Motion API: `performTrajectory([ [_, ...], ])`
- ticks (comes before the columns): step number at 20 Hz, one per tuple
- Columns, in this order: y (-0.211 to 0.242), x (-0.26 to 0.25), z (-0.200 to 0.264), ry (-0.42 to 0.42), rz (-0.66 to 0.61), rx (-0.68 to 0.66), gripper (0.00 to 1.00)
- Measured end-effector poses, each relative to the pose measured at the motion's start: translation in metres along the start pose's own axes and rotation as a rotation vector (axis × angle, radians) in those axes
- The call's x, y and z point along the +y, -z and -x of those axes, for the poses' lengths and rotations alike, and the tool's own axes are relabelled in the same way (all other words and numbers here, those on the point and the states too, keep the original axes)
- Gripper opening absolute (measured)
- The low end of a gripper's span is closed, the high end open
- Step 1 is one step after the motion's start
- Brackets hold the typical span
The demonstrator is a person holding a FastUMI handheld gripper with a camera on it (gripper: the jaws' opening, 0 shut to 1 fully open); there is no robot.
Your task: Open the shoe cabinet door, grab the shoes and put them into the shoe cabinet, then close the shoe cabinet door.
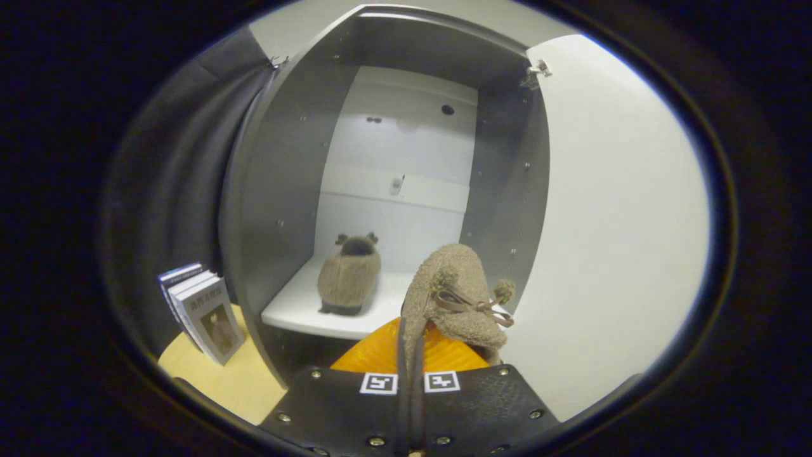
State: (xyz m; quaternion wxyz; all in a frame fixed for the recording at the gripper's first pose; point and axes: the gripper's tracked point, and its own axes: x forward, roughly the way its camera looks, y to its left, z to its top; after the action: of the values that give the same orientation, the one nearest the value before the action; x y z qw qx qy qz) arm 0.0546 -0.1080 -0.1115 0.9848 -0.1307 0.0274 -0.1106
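Currently listing, from the held item outward:

1. Shoe (pixel 453 298): fuzzy tan slipper with a brown bow and a pompom, rising just ahead of the jaws. Its edge is running down into the narrow gap between the two fingers, which are pinching it from both sides.

2. Gripper (pixel 410 355): jaws clenched, nearly touching, grasping the slipper's thin edge. Each finger is carrying a small square marker near its tip.

3. Second shoe (pixel 349 274): matching fuzzy slipper, sitting beyond the jaws and a little left of them, on the cabinet's shelf, heel end facing the camera, well apart from the held one.

4. Shelf (pixel 298 311): white board inside the cabinet, lying beyond the fingers; its front edge is showing just past the held slipper.

5. Cabinet (pixel 288 171): grey side walls and pale back panel, standing open straight ahead of the jaws.

6. Door (pixel 609 241): white, swung open, standing to the right of the jaws, with a hinge at its top corner.

7. Books (pixel 203 311): a small upright stack leaning left of the jaws, outside the cabinet's left wall, resting on a yellowish table (pixel 235 381).

8. Cloth (pixel 171 165): dark, hanging left of the cabinet behind the books.
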Motion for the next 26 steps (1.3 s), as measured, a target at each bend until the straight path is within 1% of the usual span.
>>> performTrajectory([
  [6,-0.059,-0.002,-0.062,0.001,0.003,-0.125,0.01],
  [10,-0.071,0.0,-0.104,-0.01,0.009,-0.147,0.01],
  [13,-0.067,0.001,-0.137,-0.019,0.014,-0.134,0.01],
  [18,-0.039,0.001,-0.183,-0.032,0.013,-0.063,0.01],
  [21,-0.023,0.002,-0.197,-0.044,0.008,-0.018,0.01],
  [23,-0.025,0.001,-0.199,-0.04,0.011,-0.034,0.01],
  [25,-0.023,0.001,-0.203,-0.032,0.013,-0.036,0.05],
  [26,-0.023,0.002,-0.206,-0.035,0.009,-0.036,0.14],
])
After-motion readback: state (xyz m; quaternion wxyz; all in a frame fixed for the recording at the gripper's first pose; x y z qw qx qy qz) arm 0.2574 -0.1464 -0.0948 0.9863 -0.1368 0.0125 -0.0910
